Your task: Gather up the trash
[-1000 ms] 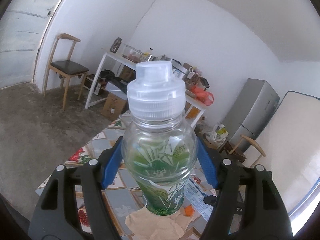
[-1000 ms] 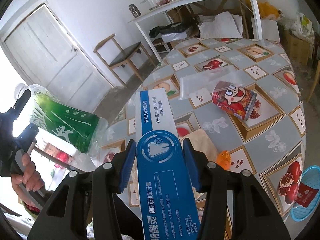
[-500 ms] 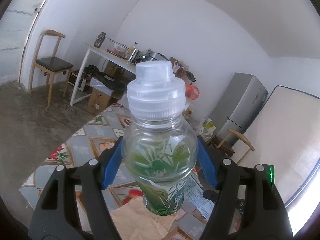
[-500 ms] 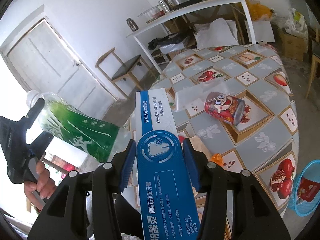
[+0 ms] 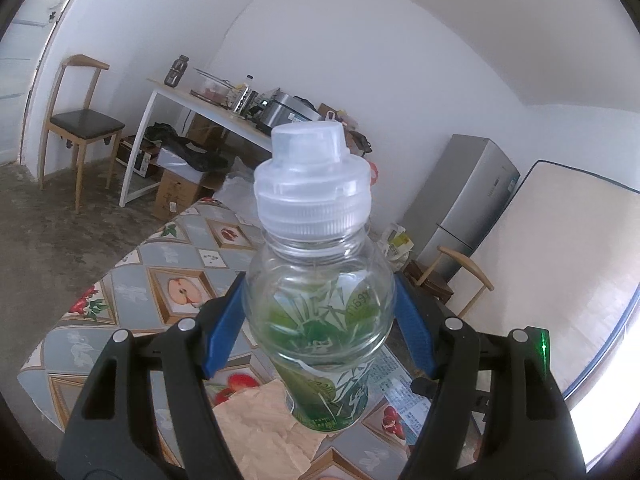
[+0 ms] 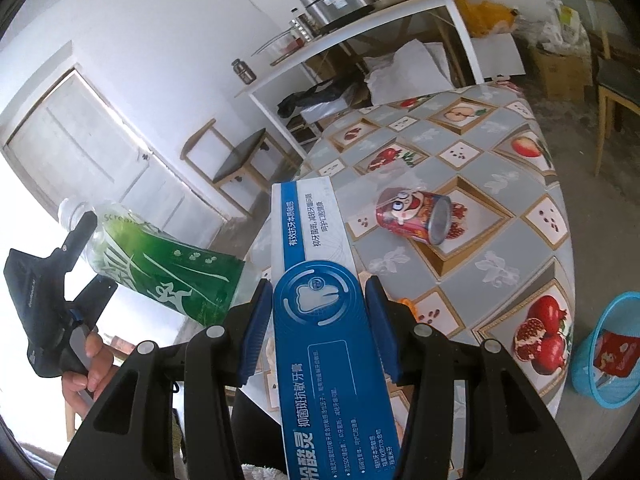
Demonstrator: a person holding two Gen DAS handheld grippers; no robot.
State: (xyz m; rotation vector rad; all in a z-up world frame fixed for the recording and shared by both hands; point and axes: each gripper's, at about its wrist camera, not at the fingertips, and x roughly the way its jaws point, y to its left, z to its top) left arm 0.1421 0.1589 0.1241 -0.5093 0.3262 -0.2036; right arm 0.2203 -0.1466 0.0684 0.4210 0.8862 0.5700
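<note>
The left tool [image 5: 318, 312] is held raised above the worktop, and its two blue pads [image 5: 222, 330] are pressed against the sides of a bottle [image 5: 320, 280]. The right tool [image 6: 320, 326] is also held up, its pads closed on a blue toothpaste box [image 6: 324, 312]. The left hand [image 6: 86, 364] is seen wrapped around the handle of its tool.

Your left gripper [image 5: 318, 322]: matt black plastic, blue rubbery fingers [image 5: 221, 330]. Bottle [image 5: 318, 308] clear glossy plastic, ribbed translucent cap. Your box [image 6: 320, 292] glossy printed card. Can [image 6: 416, 218] shiny metal. Table [image 6: 500, 240] slick printed cloth. Basket [image 6: 608, 354] blue plastic mesh.
</note>
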